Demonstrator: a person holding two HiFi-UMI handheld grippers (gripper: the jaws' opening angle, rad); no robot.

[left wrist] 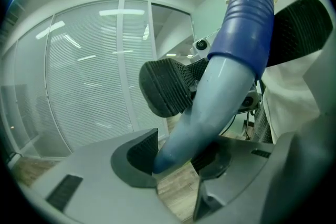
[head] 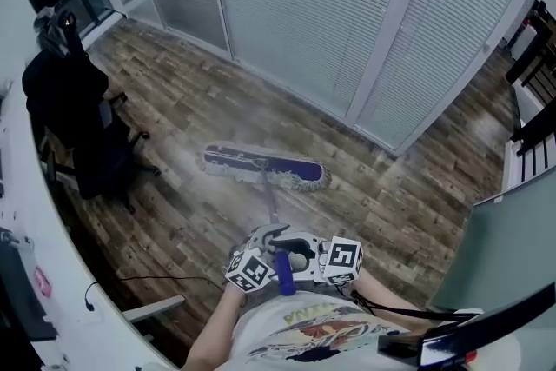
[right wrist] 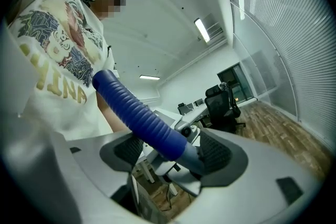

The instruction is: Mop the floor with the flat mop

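We stand on a brown wood-plank floor (head: 217,113) in an office, with glass walls behind white blinds (head: 330,4) on the far side. A black office chair (head: 87,135) is at the left and a white desk (head: 35,213) at the near left. The flat mop (head: 265,167) lies flat on the planks mid-room. Our left gripper (left wrist: 176,157) is clamped on its pale shaft (left wrist: 210,107), and our right gripper (right wrist: 173,149) is clamped on the blue ribbed grip (right wrist: 136,113). The yellow lettering on our shirt (right wrist: 58,60) is too warped to read.
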